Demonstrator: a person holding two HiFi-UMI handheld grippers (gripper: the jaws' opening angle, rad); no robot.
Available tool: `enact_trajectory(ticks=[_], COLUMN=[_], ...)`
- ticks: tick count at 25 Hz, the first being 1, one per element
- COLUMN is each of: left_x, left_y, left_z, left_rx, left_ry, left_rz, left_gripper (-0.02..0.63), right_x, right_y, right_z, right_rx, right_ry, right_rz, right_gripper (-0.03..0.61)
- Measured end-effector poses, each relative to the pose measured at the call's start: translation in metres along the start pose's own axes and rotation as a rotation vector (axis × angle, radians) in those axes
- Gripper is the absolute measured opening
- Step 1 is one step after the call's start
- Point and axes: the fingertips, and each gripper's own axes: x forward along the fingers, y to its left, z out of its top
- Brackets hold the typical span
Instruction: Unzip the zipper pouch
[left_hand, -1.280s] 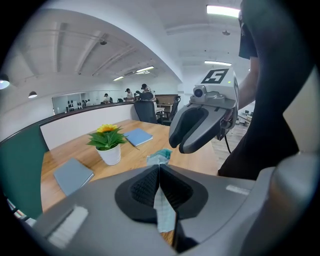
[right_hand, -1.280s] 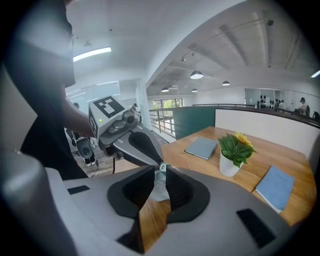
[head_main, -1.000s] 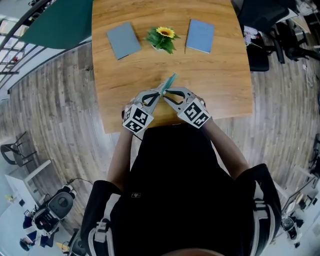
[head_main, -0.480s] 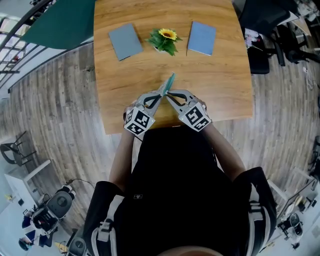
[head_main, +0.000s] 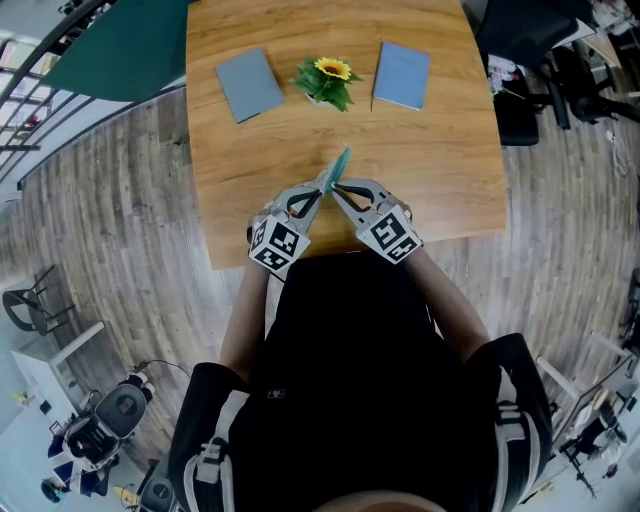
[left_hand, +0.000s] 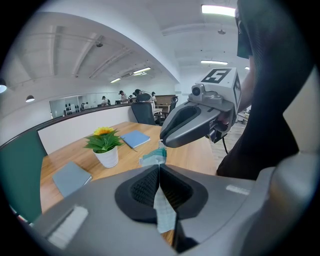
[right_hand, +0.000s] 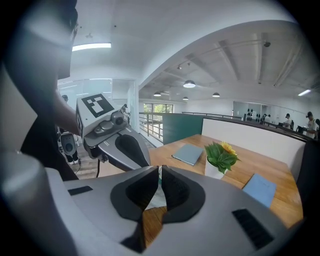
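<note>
- Right gripper (right_hand: 160, 172): the jaws have just been closing and now stand almost together, pinching pale material of the zipper pouch (head_main: 341, 163). Whether that material is the slider tab or plain fabric cannot be made out.
- Left gripper (left_hand: 159, 171): the jaws are clamped tight on the pouch's near edge, and a strip of its pale fabric shows between the pads.
- Pouch location: it is held between the 2 gripper tips, over the near part of the table (head_main: 440, 170). Its teal far end points toward the potted plant (head_main: 325, 78).
- Task status: with 2 grips in place, the grasp stage appears complete. No opened zipper is visible.
- Next step, as a judgement: the left gripper anchors while the right draws along the zipper line.
- Risk: a grip on fabric alone would stretch the pouch, not open it.
</note>
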Motion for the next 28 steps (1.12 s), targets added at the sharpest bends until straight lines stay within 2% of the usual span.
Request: enact_trajectory(ticks=[13, 21, 28], left_x=[0.001, 0.002, 0.001], left_y=[-0.007, -0.011, -0.012], left_z=[-0.003, -0.005, -0.003], left_rx=[0.02, 0.03, 0.035], left_ry=[0.011, 0.014, 0.012], left_rz=[-0.006, -0.02, -0.018], left_gripper=[0.008, 0.008, 0.008], right_x=[-0.003, 0.001, -0.001], right_y=[-0.006, 0.001, -0.002], right_z=[-0.011, -0.012, -0.012], right_rx=[0.043, 0.068, 0.071], right_ry=[0.021, 0.033, 0.039], right_rz=[-0.029, 0.023, 0.01], right_gripper=[0.015, 0.012, 0.009])
